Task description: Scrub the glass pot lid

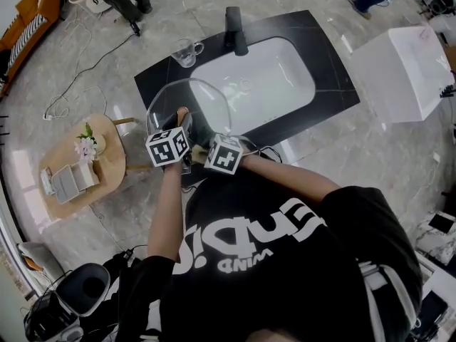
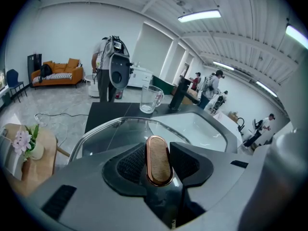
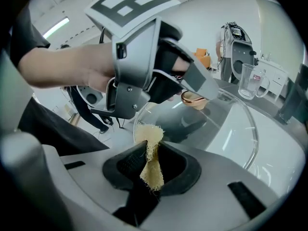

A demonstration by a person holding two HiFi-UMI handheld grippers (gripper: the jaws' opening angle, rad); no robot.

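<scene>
My left gripper [image 2: 159,163] is shut on the copper-rimmed wooden knob [image 2: 158,159] of the glass pot lid [image 2: 113,131]. It holds the lid tilted up over the near edge of the counter. In the head view the lid [image 1: 204,104] stands in front of both marker cubes. My right gripper [image 3: 150,161] is shut on a frayed yellow scrub cloth [image 3: 149,141], whose tuft sticks out past the jaws. The tuft is close to the lid's glass [image 3: 231,124], below the knob [image 3: 194,99]. I cannot tell whether the cloth touches the glass.
Behind the lid lie a white sink basin [image 1: 267,84] in a black counter [image 1: 335,84], a black faucet [image 1: 235,30] and a glass mug [image 1: 186,50]. A round wooden table [image 1: 107,130] with flowers stands at the left and a white box [image 1: 406,73] at the right. People stand far off.
</scene>
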